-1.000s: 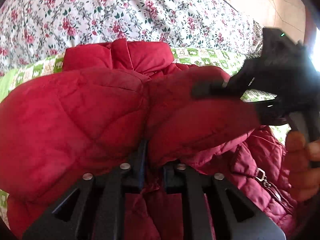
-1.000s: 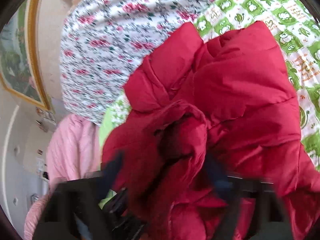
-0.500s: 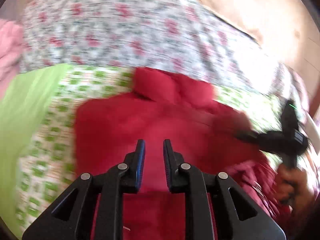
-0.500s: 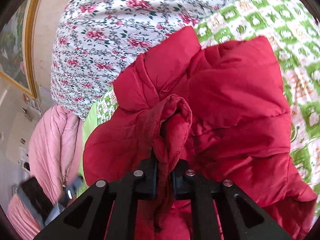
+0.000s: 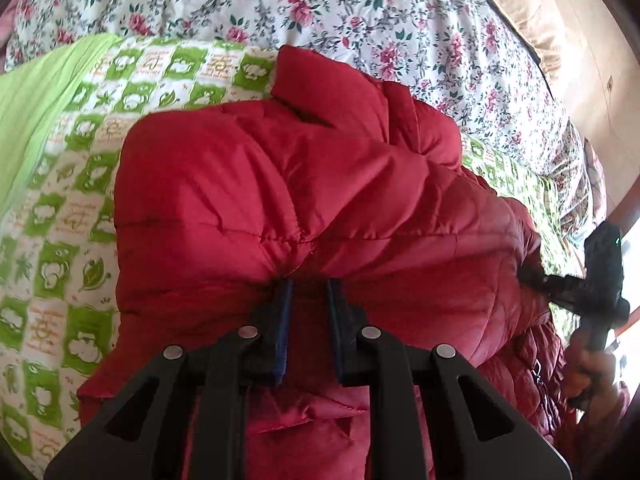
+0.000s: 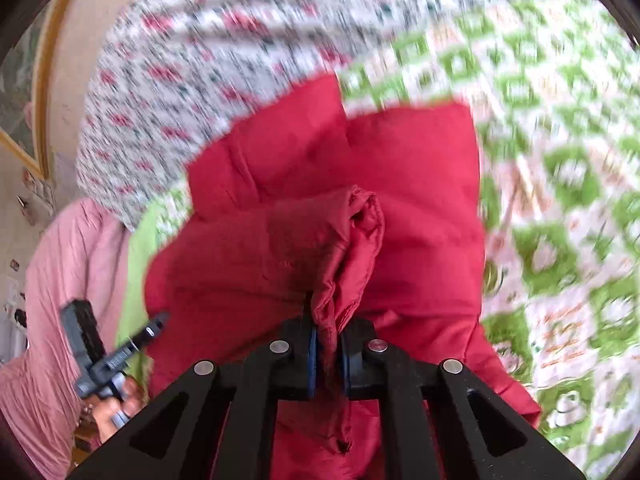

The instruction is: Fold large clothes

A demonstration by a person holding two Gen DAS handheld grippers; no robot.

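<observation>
Lay heaped on the green-checked bedspread (image 5: 72, 208), the red puffer jacket (image 5: 280, 184), pinched at a bunched fold by the closed right gripper (image 6: 328, 344), probably for folding over, and nudged by the slightly parted, empty left gripper (image 5: 308, 308).

Bright daylight, glare at right edge, right wrist view motion-blurred, fisheye-curved edges
</observation>
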